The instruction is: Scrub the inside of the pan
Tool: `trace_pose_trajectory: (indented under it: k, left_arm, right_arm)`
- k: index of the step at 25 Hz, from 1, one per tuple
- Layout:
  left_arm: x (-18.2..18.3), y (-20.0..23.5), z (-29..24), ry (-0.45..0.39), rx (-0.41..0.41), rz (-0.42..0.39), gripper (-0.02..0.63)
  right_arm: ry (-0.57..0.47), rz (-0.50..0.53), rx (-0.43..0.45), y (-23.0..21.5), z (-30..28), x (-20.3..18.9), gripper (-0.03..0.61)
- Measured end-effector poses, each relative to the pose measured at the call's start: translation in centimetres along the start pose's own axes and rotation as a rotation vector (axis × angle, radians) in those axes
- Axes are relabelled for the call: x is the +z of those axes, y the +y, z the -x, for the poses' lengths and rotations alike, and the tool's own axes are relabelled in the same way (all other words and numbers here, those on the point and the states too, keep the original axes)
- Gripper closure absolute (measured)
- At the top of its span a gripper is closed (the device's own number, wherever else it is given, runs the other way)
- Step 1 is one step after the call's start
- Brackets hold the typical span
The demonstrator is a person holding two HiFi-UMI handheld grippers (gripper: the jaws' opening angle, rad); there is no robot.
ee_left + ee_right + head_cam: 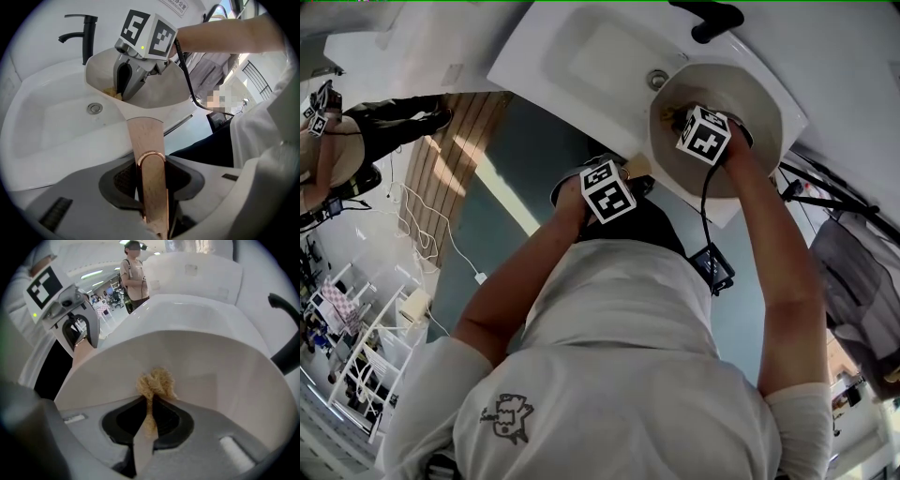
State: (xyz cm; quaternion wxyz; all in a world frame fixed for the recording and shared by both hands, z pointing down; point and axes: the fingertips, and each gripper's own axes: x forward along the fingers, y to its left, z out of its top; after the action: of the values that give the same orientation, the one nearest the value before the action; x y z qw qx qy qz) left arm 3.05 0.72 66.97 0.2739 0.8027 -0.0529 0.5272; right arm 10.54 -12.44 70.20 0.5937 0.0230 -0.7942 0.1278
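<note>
A cream-white pan (761, 101) is held over the right end of a white sink (581, 56). Its copper-coloured handle (145, 136) runs between the jaws of my left gripper (151, 176), which is shut on it. My right gripper (684, 122) points steeply down into the pan and is shut on a tan fibrous scrubber (157, 383). The scrubber's frayed end lies against the pan's inner wall (211, 366), on the side near the handle. In the left gripper view the right gripper (123, 91) stands inside the pan (159, 93), with the scrubber (111, 92) at its tip.
A black faucet (84, 33) rises behind the sink, whose drain (95, 108) shows in the basin. A black cable (705, 211) hangs from the right gripper. A person (133, 275) stands far off in the room.
</note>
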Motion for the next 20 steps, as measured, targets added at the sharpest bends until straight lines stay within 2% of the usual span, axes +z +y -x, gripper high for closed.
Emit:
trace_pose_trajectory:
  k: [8, 16, 20]
  left_arm:
    - [0.0, -0.3, -0.2, -0.002, -0.012, 0.013, 0.476]
    - [0.1, -0.3, -0.2, 0.008, -0.008, 0.017, 0.477]
    - [0.1, -0.3, -0.2, 0.012, -0.006, 0.019, 0.477]
  right_arm:
    - [0.041, -0.042, 0.249, 4.5, -0.3, -2.2, 0.54]
    - [0.151, -0.1, 0.376, 7.1, 0.8, -5.4, 0.54]
    - [0.249, -0.132, 0.445, 8.2, 2.0, -7.3, 0.54]
